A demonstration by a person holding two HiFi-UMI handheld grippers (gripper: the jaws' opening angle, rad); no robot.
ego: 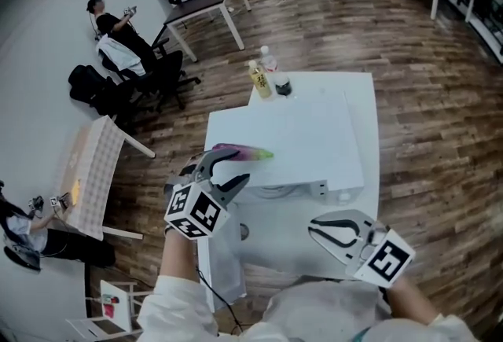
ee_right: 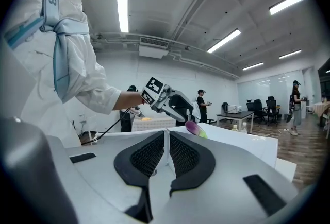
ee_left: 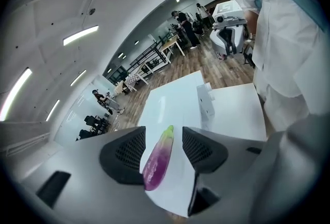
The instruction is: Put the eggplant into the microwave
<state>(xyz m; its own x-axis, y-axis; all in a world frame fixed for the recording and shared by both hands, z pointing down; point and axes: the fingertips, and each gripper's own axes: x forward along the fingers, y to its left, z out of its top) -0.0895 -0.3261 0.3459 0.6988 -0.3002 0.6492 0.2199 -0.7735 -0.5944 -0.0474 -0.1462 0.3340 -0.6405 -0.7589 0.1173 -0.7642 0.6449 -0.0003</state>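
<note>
A purple eggplant with a green stem end lies on the flat white top of a boxy appliance, near its front left corner. My left gripper stands open around the eggplant's purple end. In the left gripper view the eggplant lies lengthwise between the pads, close to the left pad and clear of the other one. My right gripper hangs shut and empty in front of the appliance, lower right. In the right gripper view its jaws nearly meet, and the eggplant shows beyond.
A yellow bottle, a clear bottle and a dark cup stand at the white top's far edge. A lower white surface lies in front of the appliance. A checked-cloth table, chairs and people are on the left of the wood floor.
</note>
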